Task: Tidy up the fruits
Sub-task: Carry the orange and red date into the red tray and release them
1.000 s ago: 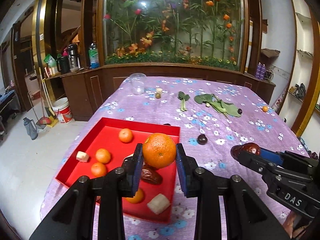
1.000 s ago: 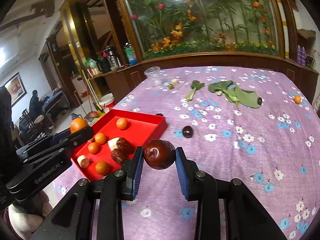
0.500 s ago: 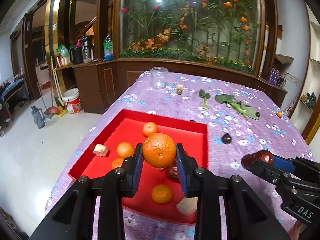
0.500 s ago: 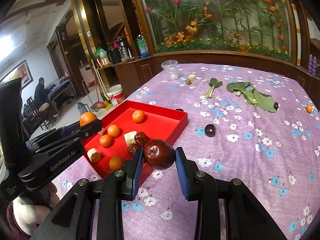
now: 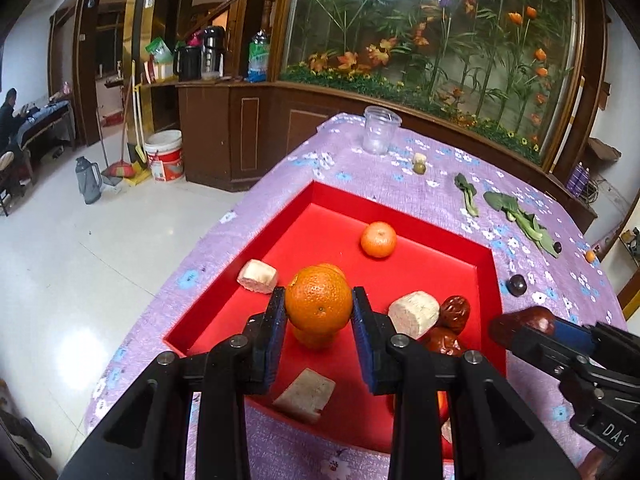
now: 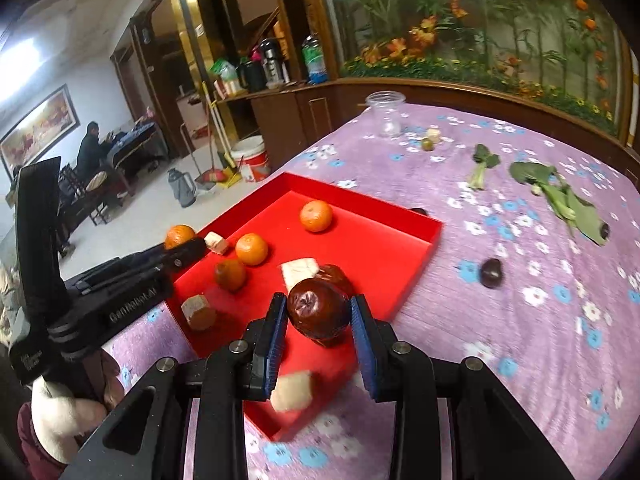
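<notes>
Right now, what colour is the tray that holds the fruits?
The tray is bright red, inside and on its walls; the left wrist view shows it best.

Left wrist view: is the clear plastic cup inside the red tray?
No, the clear plastic cup stands on the purple tablecloth beyond the red tray's far wall.

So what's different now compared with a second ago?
Both tools have carried their fruit in over the red tray: the left tool, holding the orange, and the right tool, holding the dark red fruit, which was beside the tray over the cloth before. Nothing was let go or picked up. The fruit in the tray and the plastic cup lie as before.
</notes>
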A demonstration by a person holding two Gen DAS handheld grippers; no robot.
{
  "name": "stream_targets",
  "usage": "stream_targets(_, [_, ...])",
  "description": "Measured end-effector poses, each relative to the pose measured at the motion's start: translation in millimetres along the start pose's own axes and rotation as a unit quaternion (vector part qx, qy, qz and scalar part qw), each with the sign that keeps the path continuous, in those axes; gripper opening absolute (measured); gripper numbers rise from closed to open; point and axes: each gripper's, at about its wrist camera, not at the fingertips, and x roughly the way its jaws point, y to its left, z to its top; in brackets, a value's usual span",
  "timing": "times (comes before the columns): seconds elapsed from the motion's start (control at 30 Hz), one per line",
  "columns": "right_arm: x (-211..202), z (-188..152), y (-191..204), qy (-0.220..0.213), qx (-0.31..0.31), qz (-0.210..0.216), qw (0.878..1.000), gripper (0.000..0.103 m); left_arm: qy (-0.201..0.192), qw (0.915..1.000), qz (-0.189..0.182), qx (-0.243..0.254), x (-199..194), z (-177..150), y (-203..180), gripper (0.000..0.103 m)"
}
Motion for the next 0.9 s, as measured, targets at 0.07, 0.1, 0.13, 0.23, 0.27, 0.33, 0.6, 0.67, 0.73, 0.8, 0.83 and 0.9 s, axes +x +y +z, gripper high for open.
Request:
stream_targets(0.07, [9, 4, 6, 0.006, -0.006, 0.003, 1.0, 0.036, 0.008, 1.0, -0.005, 0.0, 7, -2, 0, 0.031])
stream_targets(0.1, [13, 6, 8, 0.008, -0.008, 0.004, 1.0, 0.036, 0.011, 0.9999, -0.006, 0.0, 10, -3, 0, 0.031])
stream_targets(0.13, [19, 8, 11, 0.011, -0.012, 0.004, 1.0, 0.036, 0.015, 0.9999, -0.007, -0.001, 14, -3, 1, 0.031])
stream_targets(0.23, [32, 15, 14, 0.017, -0.02, 0.004, 1.0, 0.036, 0.023, 0.9997, -0.011, -0.005, 21, -5, 2, 0.031])
stream_targets(0.27, [36, 18, 14, 0.019, -0.021, 0.003, 1.0, 0.036, 0.025, 0.9996, -0.012, -0.005, 23, -5, 1, 0.031])
stream_targets(0.33, [45, 25, 14, 0.023, -0.022, 0.004, 0.999, 0.036, 0.029, 0.9995, -0.014, -0.006, 27, -6, 1, 0.031])
stream_targets(0.6, [78, 48, 14, 0.046, -0.017, 0.015, 0.999, 0.036, 0.035, 0.9993, -0.008, -0.004, 29, -4, -2, 0.032])
stream_targets(0.67, [85, 50, 16, 0.051, -0.022, 0.011, 0.998, 0.036, 0.036, 0.9993, -0.008, -0.008, 29, -4, -1, 0.043])
stream_targets(0.73, [90, 50, 17, 0.055, -0.021, 0.011, 0.998, 0.036, 0.032, 0.9994, -0.006, -0.014, 28, -3, 2, 0.057])
stream_targets(0.8, [94, 52, 17, 0.057, -0.02, 0.011, 0.998, 0.036, 0.029, 0.9994, -0.005, -0.017, 27, -2, 3, 0.064])
stream_targets(0.83, [96, 52, 17, 0.058, -0.019, 0.011, 0.998, 0.036, 0.029, 0.9994, -0.005, -0.017, 27, -2, 3, 0.067])
stream_targets(0.9, [99, 53, 17, 0.06, -0.019, 0.01, 0.998, 0.036, 0.03, 0.9994, -0.003, -0.014, 27, -2, 3, 0.068])
